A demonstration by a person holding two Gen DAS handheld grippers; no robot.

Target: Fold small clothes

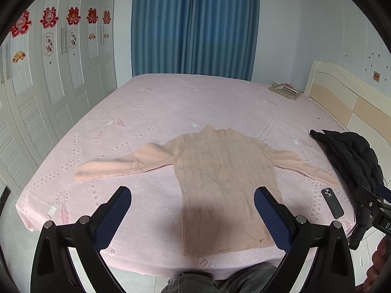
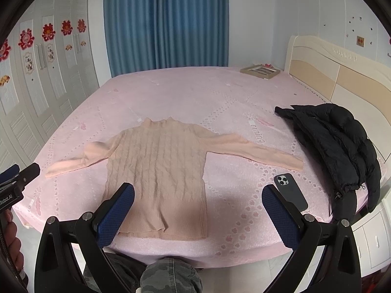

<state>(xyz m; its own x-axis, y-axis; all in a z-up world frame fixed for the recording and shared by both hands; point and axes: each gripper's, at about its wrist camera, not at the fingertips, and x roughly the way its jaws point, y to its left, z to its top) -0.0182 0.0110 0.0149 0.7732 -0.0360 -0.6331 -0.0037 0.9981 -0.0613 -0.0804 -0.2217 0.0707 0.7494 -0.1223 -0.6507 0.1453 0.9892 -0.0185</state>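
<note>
**Sweater flat, both claws spread**

Pink sweater (image 1: 220, 178) lies flat w/ 2 sleeves out, center frame, on pink bed (image 1: 171, 102). Left gripper (image 1: 193, 217) & right gripper (image 2: 198, 214) spread wide, empty, lower frame. Phone (image 2: 290, 190) right of sweater; black jacket (image 2: 337, 141) far right.

We see even, soft daylight; a faint shadow falls across the pale pink ribbed sweater (image 1: 224, 183); fisheye distortion bends edges, with dark vignetted corners; focus sharp.
</note>
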